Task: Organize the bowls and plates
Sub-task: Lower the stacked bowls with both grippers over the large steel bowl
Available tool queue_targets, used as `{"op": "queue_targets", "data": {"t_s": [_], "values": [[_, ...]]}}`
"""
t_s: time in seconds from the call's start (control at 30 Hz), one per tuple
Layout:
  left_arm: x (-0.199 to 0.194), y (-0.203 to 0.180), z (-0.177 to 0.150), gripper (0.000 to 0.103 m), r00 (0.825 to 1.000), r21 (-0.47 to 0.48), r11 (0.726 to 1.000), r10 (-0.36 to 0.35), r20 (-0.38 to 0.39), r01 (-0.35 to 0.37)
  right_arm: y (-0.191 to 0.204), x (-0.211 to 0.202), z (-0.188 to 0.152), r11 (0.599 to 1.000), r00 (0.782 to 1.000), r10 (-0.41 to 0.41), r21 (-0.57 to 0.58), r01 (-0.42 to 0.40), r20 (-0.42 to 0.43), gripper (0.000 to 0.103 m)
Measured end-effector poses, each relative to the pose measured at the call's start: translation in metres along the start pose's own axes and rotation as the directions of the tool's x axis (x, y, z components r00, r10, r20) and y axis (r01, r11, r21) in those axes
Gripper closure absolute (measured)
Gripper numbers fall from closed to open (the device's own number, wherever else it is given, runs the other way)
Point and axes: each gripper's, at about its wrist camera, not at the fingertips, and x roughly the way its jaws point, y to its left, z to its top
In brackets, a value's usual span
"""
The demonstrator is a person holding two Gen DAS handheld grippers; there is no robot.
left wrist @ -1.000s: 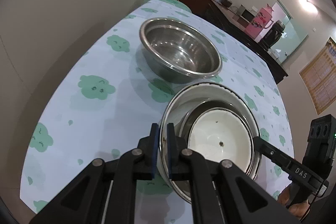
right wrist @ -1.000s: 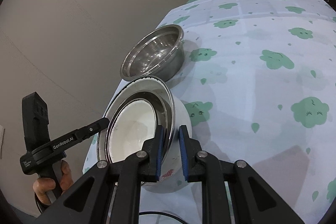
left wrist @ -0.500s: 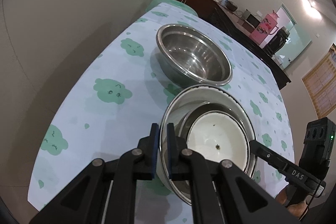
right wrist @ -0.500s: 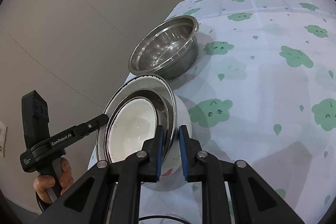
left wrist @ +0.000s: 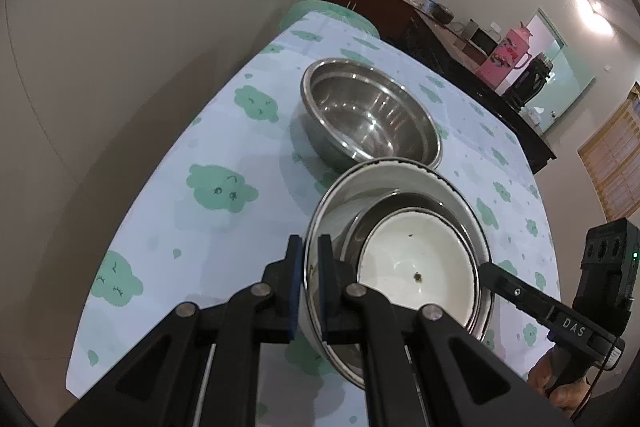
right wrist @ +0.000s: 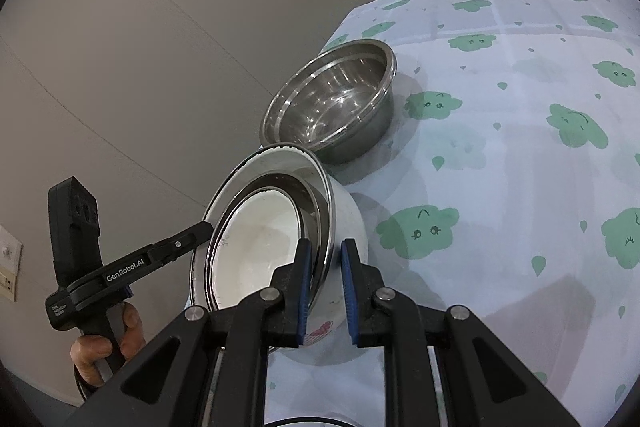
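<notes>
I had both sets of fingers pinched on opposite rims of the nested stack: my left gripper [left wrist: 308, 281] clamped the near-left rim of the white enamel bowl [left wrist: 340, 211], and my right gripper [right wrist: 325, 281] clamped its right wall, blue pads to either side of the rim. Over the last second the stack had travelled far-ward across the table [left wrist: 208, 131], so that its far rim now overlapped the near edge of the large steel bowl [left wrist: 370, 115] in the left view, where before a strip of cloth showed between them. I judged that this put the stack close to being lifted into that bowl, the biggest of the set. The stack looked tilted and clear of the cloth, though I could not be certain. Inside the enamel bowl sat a thin steel bowl [left wrist: 404, 205], and inside that a smooth white bowl [left wrist: 416, 259] with a dark speck at its bottom. The tablecloth was pale and glossy, printed with green clouds.
</notes>
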Motion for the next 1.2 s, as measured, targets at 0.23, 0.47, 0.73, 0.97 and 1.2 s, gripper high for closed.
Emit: {"op": "queue_targets", "data": {"t_s": [0.23, 0.47, 0.73, 0.97, 1.2], "values": [[-0.001, -0.009, 0.007, 0.102, 1.0, 0.019, 1.0, -0.004, 0.007, 0.004, -0.001, -0.006, 0.002, 1.0, 1.0, 0.003, 0.001, -0.003, 0.013, 0.086], [-0.002, -0.025, 0.019, 0.102, 0.999, 0.047, 0.999, -0.028, 0.019, 0.027, -0.006, -0.019, 0.008, 1.0, 0.999, -0.001, 0.022, 0.0, 0.037, 0.086], [-0.001, -0.04, 0.029, 0.102, 0.999, 0.075, 0.996, -0.041, 0.031, 0.039, -0.01, -0.031, 0.013, 0.999, 0.999, -0.004, 0.037, 0.002, 0.047, 0.086], [0.006, -0.041, 0.024, 0.102, 0.999, 0.069, 0.997, -0.046, 0.009, 0.046, -0.018, -0.03, 0.008, 0.998, 0.999, -0.008, 0.061, 0.006, 0.041, 0.086], [-0.007, -0.05, 0.027, 0.102, 0.998, 0.09, 0.995, -0.057, 0.039, 0.053, -0.016, -0.039, 0.01, 0.999, 0.998, -0.007, 0.05, 0.004, 0.06, 0.086]]}}
